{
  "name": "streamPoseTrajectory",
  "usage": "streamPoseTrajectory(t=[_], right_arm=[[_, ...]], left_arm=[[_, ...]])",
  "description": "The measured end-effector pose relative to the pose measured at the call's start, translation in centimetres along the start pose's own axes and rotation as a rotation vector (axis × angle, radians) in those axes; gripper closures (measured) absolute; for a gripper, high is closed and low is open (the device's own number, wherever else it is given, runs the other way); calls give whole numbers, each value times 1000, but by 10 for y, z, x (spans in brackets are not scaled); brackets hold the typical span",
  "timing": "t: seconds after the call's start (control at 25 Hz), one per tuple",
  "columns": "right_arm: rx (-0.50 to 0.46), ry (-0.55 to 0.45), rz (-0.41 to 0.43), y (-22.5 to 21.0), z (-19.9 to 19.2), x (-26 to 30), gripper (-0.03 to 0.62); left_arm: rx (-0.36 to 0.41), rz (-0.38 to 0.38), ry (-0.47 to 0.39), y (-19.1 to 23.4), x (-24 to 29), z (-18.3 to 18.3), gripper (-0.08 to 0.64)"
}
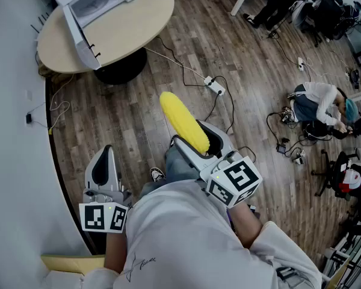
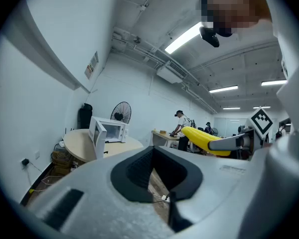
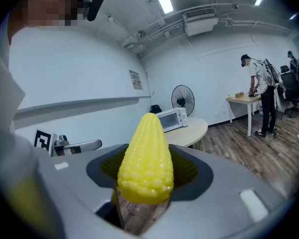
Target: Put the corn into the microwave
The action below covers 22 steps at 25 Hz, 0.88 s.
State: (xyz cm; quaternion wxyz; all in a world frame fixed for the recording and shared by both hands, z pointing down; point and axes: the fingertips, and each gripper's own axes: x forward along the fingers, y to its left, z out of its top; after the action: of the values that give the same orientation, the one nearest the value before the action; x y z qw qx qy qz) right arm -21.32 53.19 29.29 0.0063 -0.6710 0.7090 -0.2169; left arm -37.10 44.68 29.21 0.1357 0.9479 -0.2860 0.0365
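Note:
A yellow corn cob [image 1: 183,120] sticks out forward from my right gripper [image 1: 194,135], which is shut on its thick end; in the right gripper view the corn [image 3: 145,158] fills the gap between the jaws. The white microwave [image 1: 96,2] stands on a round beige table [image 1: 138,23] far ahead at the left, its door [image 1: 78,35] swung open. It is also small in the distance in the left gripper view, microwave [image 2: 109,131], and beyond the corn in the right gripper view, microwave [image 3: 172,118]. My left gripper [image 1: 105,161] is held low at the left, shut and empty.
A power strip [image 1: 215,87] and cables lie on the wooden floor between me and the table. A person [image 1: 319,104] crouches among gear at the right. Another person [image 3: 259,96] stands at a white desk. A fan [image 3: 183,99] stands behind the table. A white wall runs along the left.

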Motion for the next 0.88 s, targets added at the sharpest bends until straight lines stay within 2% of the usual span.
streamPoseTrajectory(t=[0.44, 0.72, 0.88], right_arm=[[50, -14, 39, -47, 18, 23, 330], [72, -20, 71, -86, 33, 42, 328], [92, -26, 85, -112, 44, 57, 328]], left_arm=[[24, 49, 31, 1, 56, -2, 563], [21, 57, 41, -3, 101, 2, 565], [29, 36, 41, -8, 136, 7, 566]])
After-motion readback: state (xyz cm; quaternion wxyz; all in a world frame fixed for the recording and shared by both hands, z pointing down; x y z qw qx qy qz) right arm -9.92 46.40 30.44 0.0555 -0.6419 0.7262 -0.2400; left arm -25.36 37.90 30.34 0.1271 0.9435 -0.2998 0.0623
